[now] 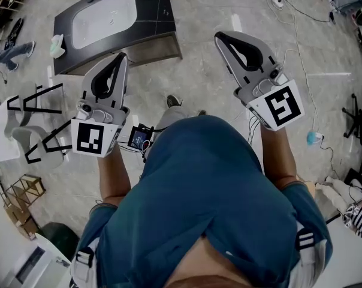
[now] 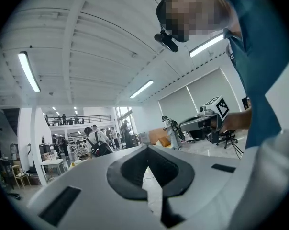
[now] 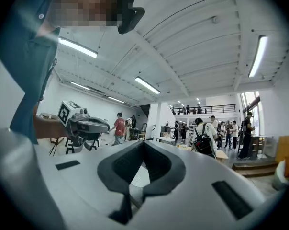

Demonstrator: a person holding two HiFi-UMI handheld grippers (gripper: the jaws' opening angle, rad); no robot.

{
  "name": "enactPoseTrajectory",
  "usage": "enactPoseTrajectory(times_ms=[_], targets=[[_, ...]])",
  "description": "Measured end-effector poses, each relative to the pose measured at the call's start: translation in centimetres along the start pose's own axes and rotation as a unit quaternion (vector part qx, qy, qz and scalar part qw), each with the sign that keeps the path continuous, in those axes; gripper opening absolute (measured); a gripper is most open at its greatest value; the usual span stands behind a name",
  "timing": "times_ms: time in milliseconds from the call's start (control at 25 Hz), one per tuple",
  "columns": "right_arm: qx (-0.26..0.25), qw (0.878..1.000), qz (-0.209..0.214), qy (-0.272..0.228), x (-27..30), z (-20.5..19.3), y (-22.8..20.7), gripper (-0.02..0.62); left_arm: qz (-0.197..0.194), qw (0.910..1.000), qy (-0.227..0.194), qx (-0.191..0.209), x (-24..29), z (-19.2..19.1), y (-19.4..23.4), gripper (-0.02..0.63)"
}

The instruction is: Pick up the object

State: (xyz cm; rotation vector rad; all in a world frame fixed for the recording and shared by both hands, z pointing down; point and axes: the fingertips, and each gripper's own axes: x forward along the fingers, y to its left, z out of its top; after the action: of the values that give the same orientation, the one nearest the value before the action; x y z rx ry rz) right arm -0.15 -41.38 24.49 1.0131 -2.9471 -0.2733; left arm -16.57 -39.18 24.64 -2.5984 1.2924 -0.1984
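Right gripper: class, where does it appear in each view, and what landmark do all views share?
Head view: right gripper upper right, jaws together.
Left gripper view: mid-right, marker cube on top.
Right gripper view: the gripper itself, bottom centre.
Shared landmark: the person's teal shirt.

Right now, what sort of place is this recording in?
Probably a large workshop or lab hall, not a home: strip lights on a high white ceiling, a railed mezzanine with people, and a freestanding dark counter with a white basin on a cable-strewn floor.
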Motion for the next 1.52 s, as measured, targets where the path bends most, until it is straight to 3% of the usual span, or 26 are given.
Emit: enactPoseTrajectory(times_ms=[480,880,1520], targets=[[-0.015,0.998,-0.052,0.012,9.5,-0.6,-2.8,0.014,-0.056,0.998,-0.024,-0.018,4.7,-2.7,10.0,0.002],[-0.005,0.998,-0.058,0.028,14.5,-1.9,-5.5,0.014,-0.055,0.9977,-0.023,-0.031,8.0,-5.2,14.9,0.002],[0.02,0.999,0.03,0.011,22.1,-5.8,-16.4,0.014,0.012,0.9993,0.016,-0.031,18.6,-8.0,19.9,0.003]])
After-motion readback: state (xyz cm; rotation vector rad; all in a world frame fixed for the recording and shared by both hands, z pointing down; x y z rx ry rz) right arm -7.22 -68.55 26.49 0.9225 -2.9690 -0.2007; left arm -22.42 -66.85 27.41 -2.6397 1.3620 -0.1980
